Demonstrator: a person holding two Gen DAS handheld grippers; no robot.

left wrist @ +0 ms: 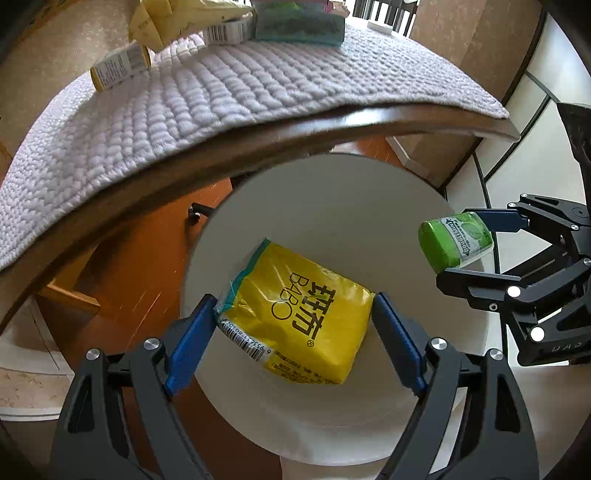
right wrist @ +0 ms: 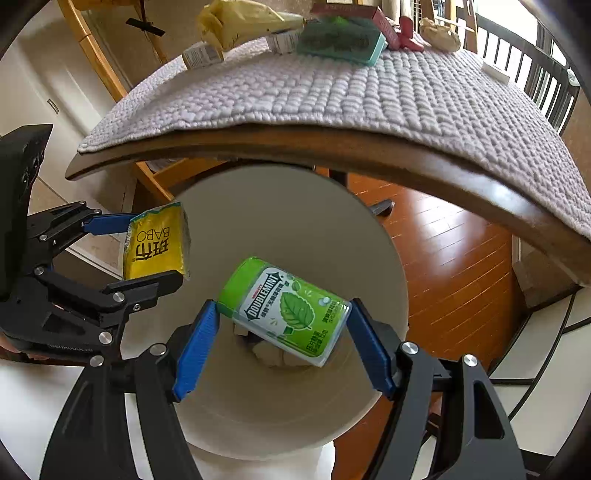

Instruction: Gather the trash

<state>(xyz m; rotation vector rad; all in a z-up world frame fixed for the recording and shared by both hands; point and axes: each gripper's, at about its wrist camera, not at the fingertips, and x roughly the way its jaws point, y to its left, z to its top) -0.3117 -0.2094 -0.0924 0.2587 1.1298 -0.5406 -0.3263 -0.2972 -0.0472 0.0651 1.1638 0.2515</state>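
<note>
My left gripper (left wrist: pixel 295 317) is shut on a yellow BABO tissue pack (left wrist: pixel 299 310) and holds it above the mouth of a white trash bin (left wrist: pixel 332 206). My right gripper (right wrist: pixel 282 328) is shut on a green Doublemint bottle (right wrist: pixel 284 310), also above the bin (right wrist: pixel 295 221). Some pale scraps (right wrist: pixel 273 350) lie at the bin's bottom. The right gripper with the bottle (left wrist: pixel 456 242) shows at the right of the left wrist view. The left gripper with the pack (right wrist: pixel 157 242) shows at the left of the right wrist view.
A table with a dark wooden edge (left wrist: pixel 258 147) and a white woven mat (left wrist: pixel 221 92) stands beyond the bin. At its far side lie a yellow bag (right wrist: pixel 236 22), a teal packet (right wrist: pixel 340 40), small boxes (left wrist: pixel 118 68) and a red box (right wrist: pixel 384 18). The floor is orange wood (right wrist: pixel 443 258).
</note>
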